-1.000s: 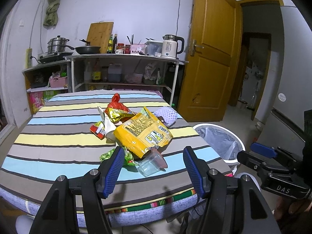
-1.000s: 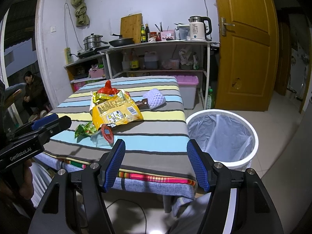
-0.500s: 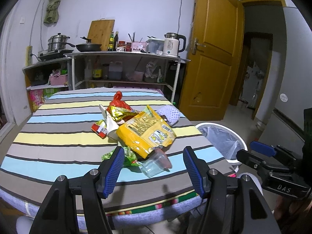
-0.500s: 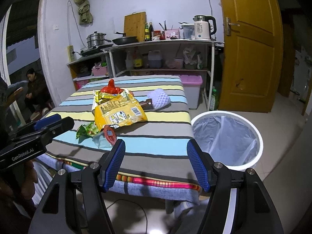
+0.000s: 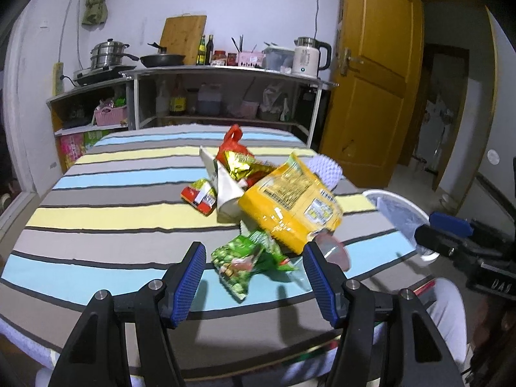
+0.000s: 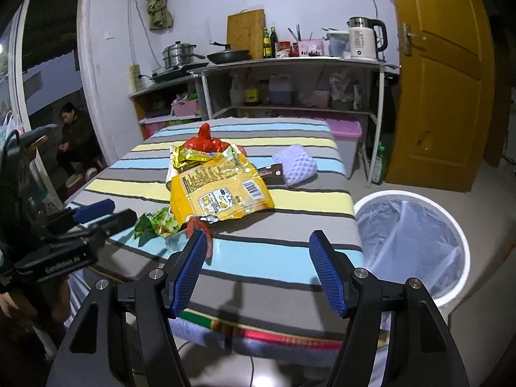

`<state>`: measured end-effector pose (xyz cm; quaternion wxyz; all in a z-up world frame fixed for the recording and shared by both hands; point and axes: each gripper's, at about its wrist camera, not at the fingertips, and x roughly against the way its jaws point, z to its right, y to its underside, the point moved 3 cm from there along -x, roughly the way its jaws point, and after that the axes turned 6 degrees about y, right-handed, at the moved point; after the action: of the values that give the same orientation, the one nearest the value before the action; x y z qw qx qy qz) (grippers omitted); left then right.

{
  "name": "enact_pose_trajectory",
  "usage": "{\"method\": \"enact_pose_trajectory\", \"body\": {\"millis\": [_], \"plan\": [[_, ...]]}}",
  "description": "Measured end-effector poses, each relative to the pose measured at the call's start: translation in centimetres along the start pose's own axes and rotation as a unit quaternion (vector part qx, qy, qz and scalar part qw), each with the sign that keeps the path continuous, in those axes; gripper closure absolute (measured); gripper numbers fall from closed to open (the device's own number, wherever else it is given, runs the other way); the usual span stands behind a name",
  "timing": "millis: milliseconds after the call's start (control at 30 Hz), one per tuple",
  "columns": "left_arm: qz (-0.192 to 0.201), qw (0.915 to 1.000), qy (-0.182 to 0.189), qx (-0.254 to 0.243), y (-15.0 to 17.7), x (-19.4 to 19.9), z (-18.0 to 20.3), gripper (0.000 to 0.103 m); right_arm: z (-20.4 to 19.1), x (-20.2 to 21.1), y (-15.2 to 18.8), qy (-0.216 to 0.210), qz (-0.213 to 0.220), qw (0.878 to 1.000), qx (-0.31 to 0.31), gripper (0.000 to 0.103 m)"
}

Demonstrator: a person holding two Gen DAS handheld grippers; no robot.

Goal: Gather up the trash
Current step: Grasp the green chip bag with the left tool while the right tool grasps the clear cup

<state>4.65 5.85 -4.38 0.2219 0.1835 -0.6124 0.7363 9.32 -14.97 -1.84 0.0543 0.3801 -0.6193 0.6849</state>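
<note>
My left gripper point(image 5: 254, 280) is spread wide, empty, over the green snack wrapper point(image 5: 248, 258) near the table point(image 5: 96, 193) edge. My right gripper point(image 6: 258, 274) also gapes, holding nothing. The trash pile lies mid-table: yellow bag point(image 6: 222, 193), gold wrapper point(image 6: 196, 156), red bag point(image 6: 203, 140). A clear plastic cup point(image 5: 332, 253) lies tipped beside the green wrapper. The white bin point(image 6: 416, 245) beside the table holds only its liner.

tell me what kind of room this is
Probably a small home kitchen and dining room. A metal shelf along the wall carries a frying pan, a stacked steamer pot and an electric kettle, and a table in a striped cloth stands before it beside a lined bin.
</note>
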Motion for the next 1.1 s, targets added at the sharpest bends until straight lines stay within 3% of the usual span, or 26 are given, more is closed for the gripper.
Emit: {"method": "enact_pose_trajectory", "body": {"millis": [267, 467, 667, 767, 1100], "plan": [[-0.041, 0.9988, -0.003, -0.027, 1.3, -3.6, -0.9, 0.042, -1.6, -2.6, 0.2, -0.028, -0.029, 0.999, 0.014, 0.037], [-0.045, 0.9978, -0.008, -0.049, 1.4, -4.7, -0.6, 0.067, -2.0, -3.3, 0.3, -0.029, -0.036, 0.999, 0.015, 0.037], [-0.036, 0.9982, -0.004, -0.049, 0.6, -4.4, -1.0, 0.068, -2.0, -3.7, 0.3, -0.026, -0.043, 0.999, 0.014, 0.037], [-0.039, 0.9978, -0.004, -0.053, 0.5, -4.7, -1.1, 0.090, -2.0, -4.0, 0.4, -0.027, -0.047, 0.998, 0.012, 0.037], [-0.030, 0.9994, 0.006, -0.020, 0.1, -4.0, -2.0, 0.097, -2.6, -4.4, 0.4, -0.040, -0.052, 0.998, 0.017, 0.037]]}}
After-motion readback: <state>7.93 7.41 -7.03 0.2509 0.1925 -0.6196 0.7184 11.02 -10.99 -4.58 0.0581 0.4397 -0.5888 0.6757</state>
